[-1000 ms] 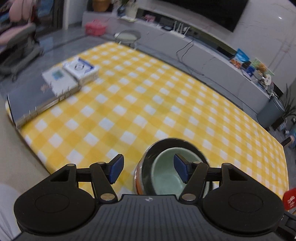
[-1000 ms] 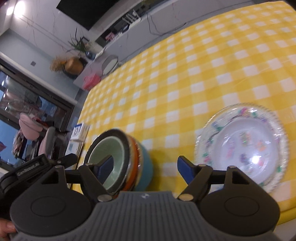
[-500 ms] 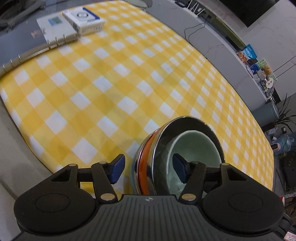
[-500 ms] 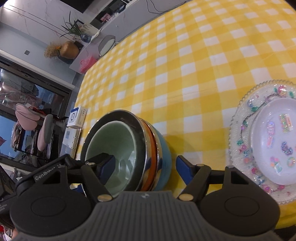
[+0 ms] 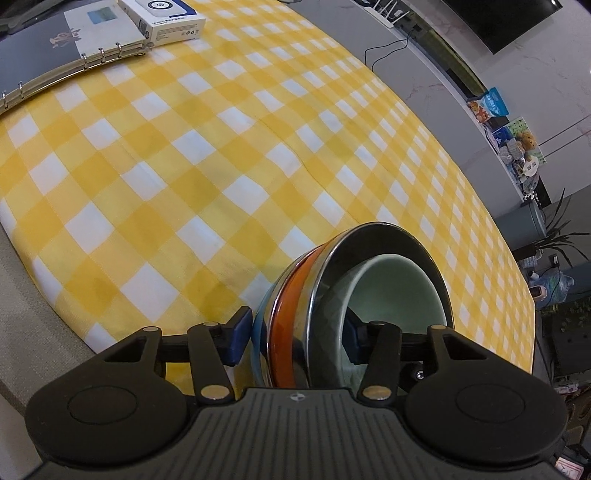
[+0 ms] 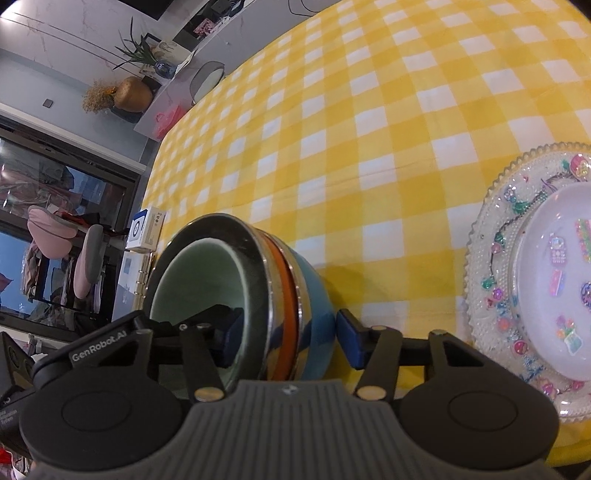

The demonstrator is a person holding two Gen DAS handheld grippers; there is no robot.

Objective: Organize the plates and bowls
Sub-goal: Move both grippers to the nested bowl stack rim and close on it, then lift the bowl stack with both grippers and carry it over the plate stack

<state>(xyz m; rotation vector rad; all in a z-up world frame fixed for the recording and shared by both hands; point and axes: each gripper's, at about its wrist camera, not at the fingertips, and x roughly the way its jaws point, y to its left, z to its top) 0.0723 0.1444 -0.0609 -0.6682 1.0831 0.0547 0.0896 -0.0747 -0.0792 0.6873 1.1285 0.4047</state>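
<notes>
- Both closer on nested bowl stack [image 5: 332, 295] than a second ago.
- Left gripper [image 5: 293, 338] and right gripper [image 6: 286, 334]: open, straddling stack rim, nothing clamped.
- Glass plate [image 6: 491, 258] right of stack, untouched.
- Grip probably imminent.

A home living room: a wall-mounted television [image 5: 506, 22] above a long low console [image 5: 436, 55], potted plants [image 6: 138, 51], and a yellow checked cloth [image 5: 221, 147] covering the bench.
</notes>
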